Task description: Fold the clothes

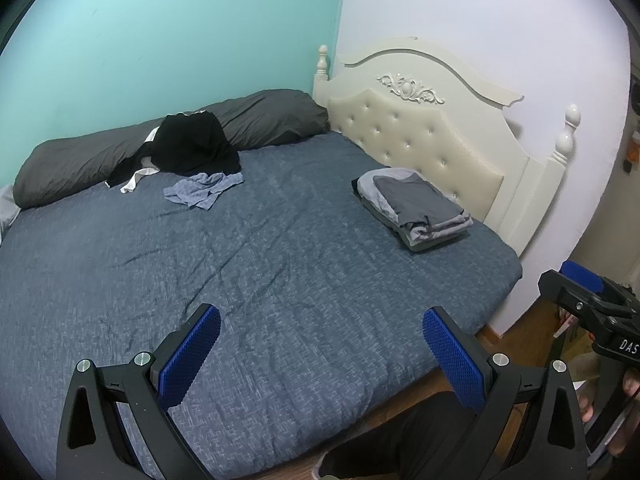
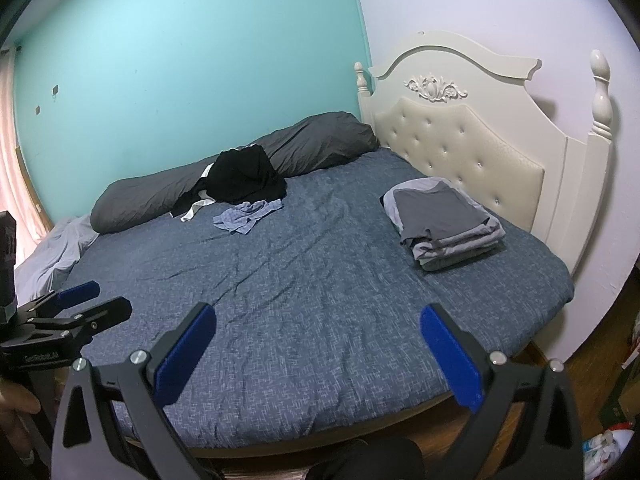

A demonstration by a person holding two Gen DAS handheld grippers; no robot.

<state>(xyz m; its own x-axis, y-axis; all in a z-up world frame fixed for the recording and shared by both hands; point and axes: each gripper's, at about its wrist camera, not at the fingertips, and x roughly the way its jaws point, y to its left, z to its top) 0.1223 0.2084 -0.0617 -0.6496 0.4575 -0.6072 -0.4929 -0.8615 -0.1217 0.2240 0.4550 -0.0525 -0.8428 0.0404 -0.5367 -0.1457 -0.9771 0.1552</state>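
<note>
On the far side of the blue bedspread [image 1: 248, 264] [image 2: 304, 292] lies a heap of black clothes [image 1: 188, 148] [image 2: 244, 178] with a white piece under it. A crumpled light-blue garment [image 1: 202, 191] [image 2: 247, 216] lies just in front of the heap. A folded grey stack [image 1: 416, 206] [image 2: 444, 222] rests near the headboard. My left gripper [image 1: 322, 356] hovers open over the bed's near edge, nothing between its blue pads. My right gripper [image 2: 318, 354] is likewise open and empty above the near edge. Each gripper shows at the edge of the other's view.
A long dark-grey pillow [image 1: 120, 148] [image 2: 224, 168] runs along the turquoise wall. The cream tufted headboard [image 1: 432, 128] [image 2: 472, 148] stands at the right. Wooden floor [image 1: 516, 332] lies beyond the bed's right corner, and a person's dark trouser leg [image 1: 400, 444] shows below.
</note>
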